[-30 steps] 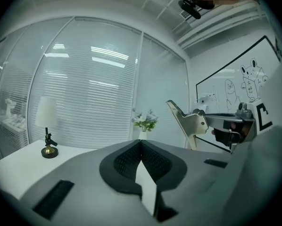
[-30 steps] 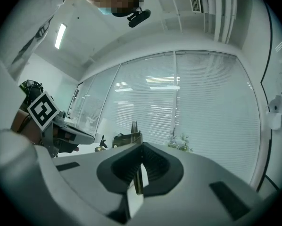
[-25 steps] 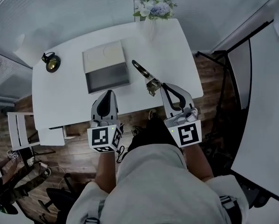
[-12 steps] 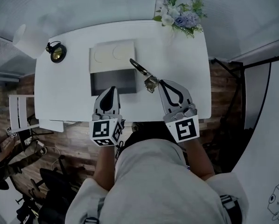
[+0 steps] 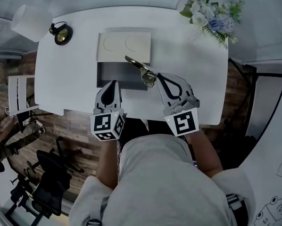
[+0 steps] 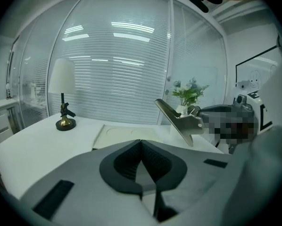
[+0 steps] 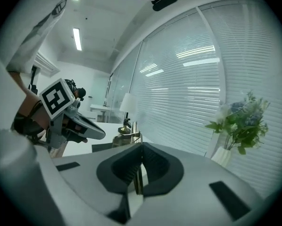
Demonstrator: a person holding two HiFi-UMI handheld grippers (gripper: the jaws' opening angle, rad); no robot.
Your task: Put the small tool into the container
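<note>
Clamping the small tool (image 5: 140,68), my right claw (image 5: 159,76) holds it over the 3 o'clock edge of the container (image 5: 111,77); its gripped end is hidden inside the grip. My left claw (image 5: 113,84), closed and empty, hovers at 6 o'clock.

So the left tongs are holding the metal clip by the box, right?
Not quite: the right tongs hold the clip by the box, shut on it. The left tongs are shut and empty. The head view shows it.
</note>
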